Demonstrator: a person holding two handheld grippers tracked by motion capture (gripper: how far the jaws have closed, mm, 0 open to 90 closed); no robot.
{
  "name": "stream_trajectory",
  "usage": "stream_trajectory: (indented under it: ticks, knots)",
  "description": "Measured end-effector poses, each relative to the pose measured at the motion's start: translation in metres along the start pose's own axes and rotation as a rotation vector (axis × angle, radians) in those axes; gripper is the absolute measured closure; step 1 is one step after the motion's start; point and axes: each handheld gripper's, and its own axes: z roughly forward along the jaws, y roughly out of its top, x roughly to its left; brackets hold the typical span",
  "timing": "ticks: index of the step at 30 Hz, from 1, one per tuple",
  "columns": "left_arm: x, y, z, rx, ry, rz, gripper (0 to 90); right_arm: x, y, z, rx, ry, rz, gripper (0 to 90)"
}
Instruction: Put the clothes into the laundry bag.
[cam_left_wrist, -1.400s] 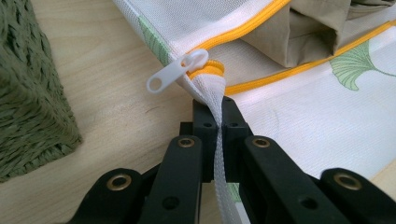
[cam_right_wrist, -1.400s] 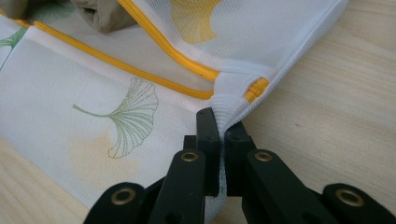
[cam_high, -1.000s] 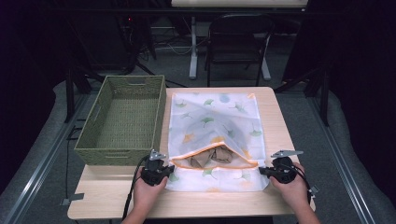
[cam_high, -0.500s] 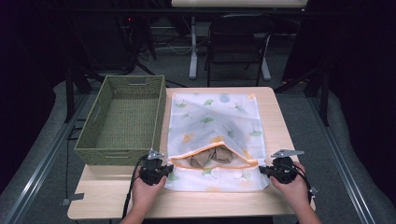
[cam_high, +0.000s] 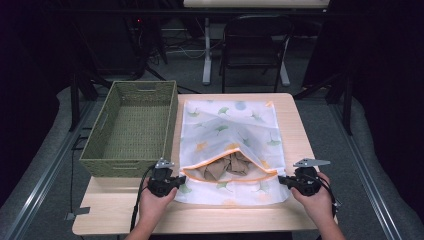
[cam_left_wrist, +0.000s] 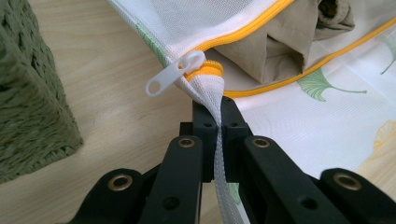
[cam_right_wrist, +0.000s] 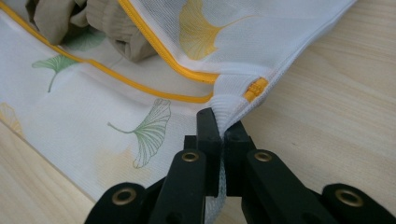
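Mesh bag (cam_high: 227, 150) corners inside both tools

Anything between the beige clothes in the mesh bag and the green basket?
Nothing on the table between them. The beige clothes lie in the unzipped mouth of the mesh bag, right beside the green basket. The left gripper and right gripper clamp the bag's two near corners, so neither is free to reach in.

Both grippers were black: the left gripper (cam_left_wrist: 215, 109) showed two flat jaws on linked arms with brass-ringed rivets, and the right gripper (cam_right_wrist: 220, 122) matched. Each carried a grey three-cornered plate and trailed a black cable. Forearms were bare.
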Motion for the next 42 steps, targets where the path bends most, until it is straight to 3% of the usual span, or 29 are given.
stream_trajectory:
  ticks: [7, 12, 20, 29, 36, 42]
  knots:
    - [0.001, 0.009, -0.004, 0.03, 0.002, 0.016, 88.6, -0.001, 0.006, -0.005, -0.012, 0.01, 0.027, 88.7]
    - [0.002, 0.022, -0.009, 0.039, -0.013, 0.015, 88.6, 0.003, 0.014, -0.004, -0.002, 0.005, 0.016, 88.7]
    - [0.003, 0.038, -0.012, 0.076, -0.026, 0.018, 88.6, 0.01, 0.029, -0.005, 0.057, -0.007, -0.077, 88.8]
    - [0.003, 0.054, -0.014, 0.116, -0.022, 0.043, 88.6, 0.002, 0.043, -0.012, 0.063, 0.043, -0.026, 88.8]
    - [0.002, 0.065, -0.016, 0.133, -0.03, 0.025, 88.7, 0.004, 0.056, -0.011, 0.118, 0.059, -0.043, 88.8]
    - [0.003, 0.076, -0.02, 0.146, -0.031, -0.001, 88.7, 0.002, 0.067, -0.015, 0.132, 0.061, -0.033, 88.7]
